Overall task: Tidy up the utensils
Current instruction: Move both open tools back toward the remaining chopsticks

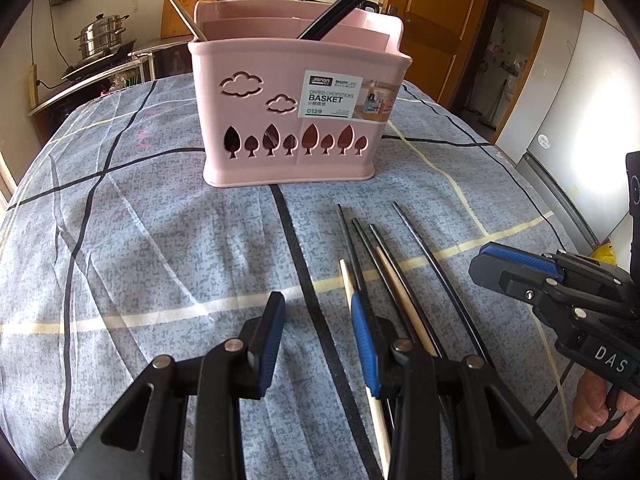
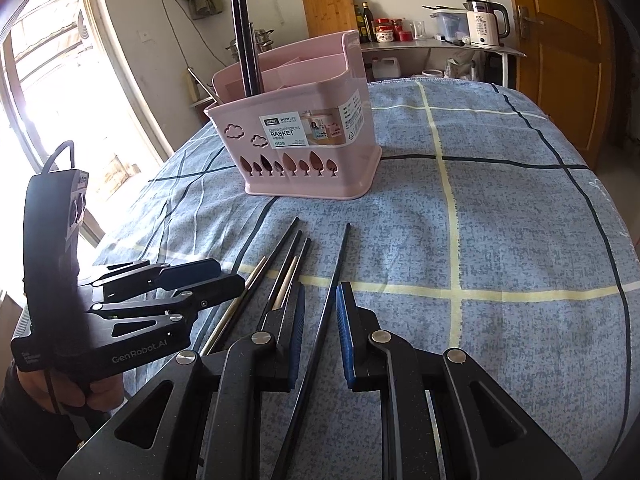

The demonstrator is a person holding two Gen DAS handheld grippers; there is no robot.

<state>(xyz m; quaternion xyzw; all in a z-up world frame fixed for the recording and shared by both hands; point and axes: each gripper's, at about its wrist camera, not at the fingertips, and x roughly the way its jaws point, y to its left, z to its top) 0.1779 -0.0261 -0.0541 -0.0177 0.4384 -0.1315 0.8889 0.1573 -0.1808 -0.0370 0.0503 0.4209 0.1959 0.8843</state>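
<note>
A pink chopsticks basket point(image 1: 292, 116) point(image 2: 308, 140) stands on the blue plaid cloth, with black chopsticks point(image 1: 340, 4) point(image 2: 244, 40) and a metal utensil point(image 1: 182, 10) in it. Several black chopsticks point(image 1: 360, 248) point(image 2: 288, 240) and two wooden chopsticks point(image 1: 404, 300) point(image 2: 286, 284) lie loose in front of it. My left gripper point(image 1: 318, 316) is open, low over the cloth, just left of the loose chopsticks. My right gripper point(image 2: 320, 300) is open, its fingers on either side of a single black chopstick point(image 2: 336, 276) lying on the cloth.
The table's round edge drops off at left and right. A counter with a kettle point(image 2: 486, 22), jars and a cutting board point(image 2: 328, 8) stands behind. A pot point(image 1: 100, 36) sits on a stove at the left, a wooden door point(image 2: 560, 60) at the right.
</note>
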